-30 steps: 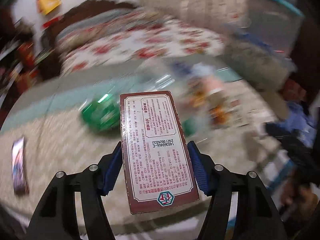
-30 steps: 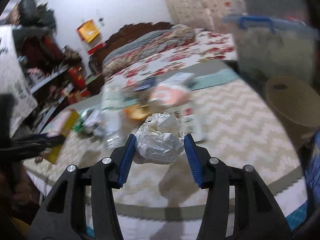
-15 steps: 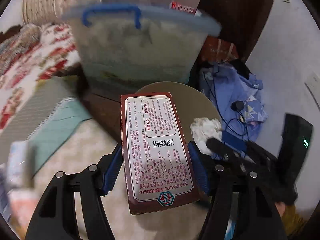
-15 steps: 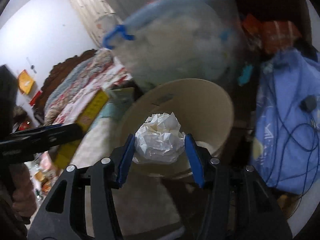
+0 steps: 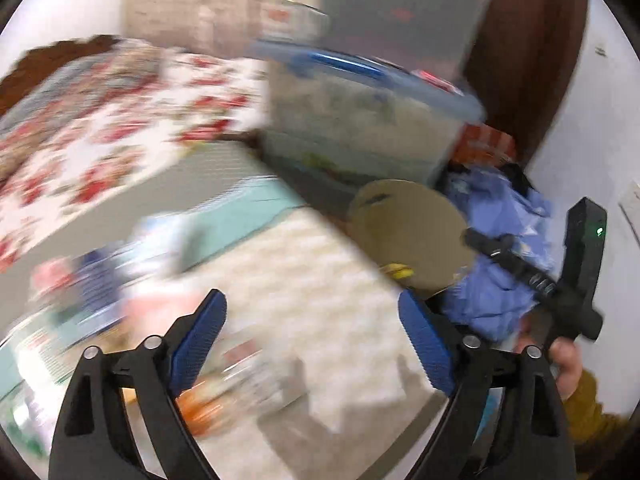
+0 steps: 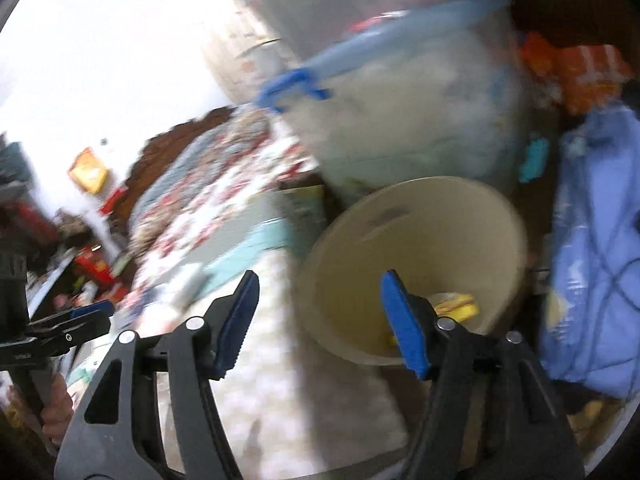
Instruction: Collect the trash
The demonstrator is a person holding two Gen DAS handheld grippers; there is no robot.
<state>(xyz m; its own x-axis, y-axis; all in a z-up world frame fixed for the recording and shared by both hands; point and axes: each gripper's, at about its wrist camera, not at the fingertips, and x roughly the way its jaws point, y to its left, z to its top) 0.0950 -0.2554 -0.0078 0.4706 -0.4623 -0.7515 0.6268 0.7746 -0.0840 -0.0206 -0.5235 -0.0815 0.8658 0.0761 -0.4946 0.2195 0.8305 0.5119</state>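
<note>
Beside the tan trash bin [image 5: 408,232], both claws are empty.
Left view: the left gripper [image 5: 316,340] is opening wide, nothing inside; blurry trash [image 5: 80,300] waits far left on the rug [image 5: 312,280]. Right view: the right gripper [image 6: 320,320] is opening, empty; a yellow box [image 6: 456,305] lies in the bin.

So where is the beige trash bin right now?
In the right wrist view the beige trash bin stands on the floor right of centre, below the clear storage box and left of the blue cloth.
</note>
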